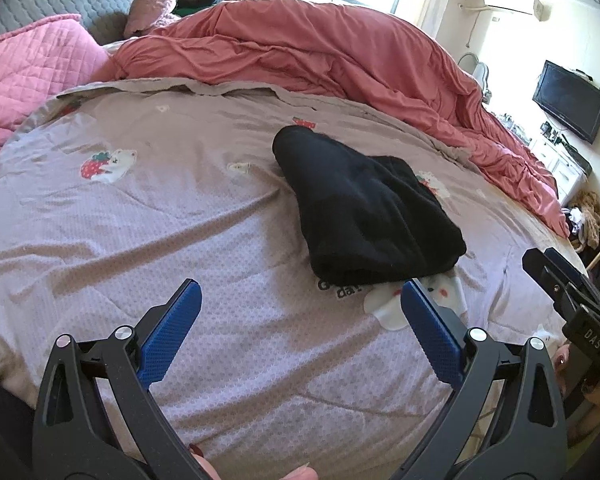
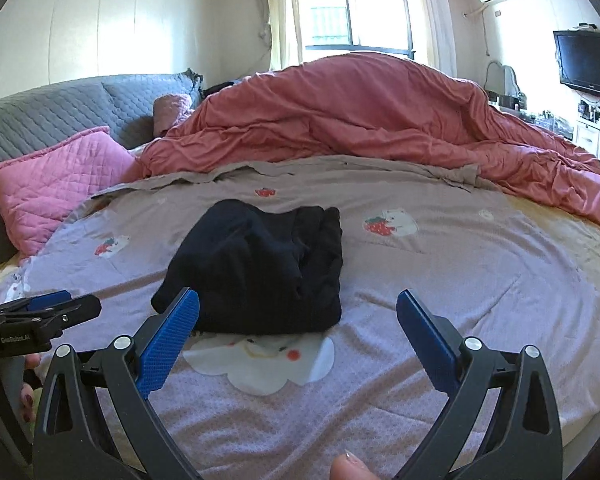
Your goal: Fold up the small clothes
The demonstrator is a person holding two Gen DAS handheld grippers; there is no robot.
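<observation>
Black garment [image 2: 260, 268] is sitting folded up in a lump mid-frame on the lilac strawberry-bear bedspread [image 2: 440, 280], red duvet [image 2: 360, 120] bunched up behind it. Right gripper [image 2: 298, 312] has its blue fingers spread wide and empty just in front of it; left gripper [image 1: 300, 300] is the same, spread with nothing in it, garment up toward center-right of its view

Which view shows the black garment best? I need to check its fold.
The right wrist view: the black garment sits central, its stacked layers and creases visible. The left wrist view shows it off to the right, mostly one smooth dark side.
</observation>
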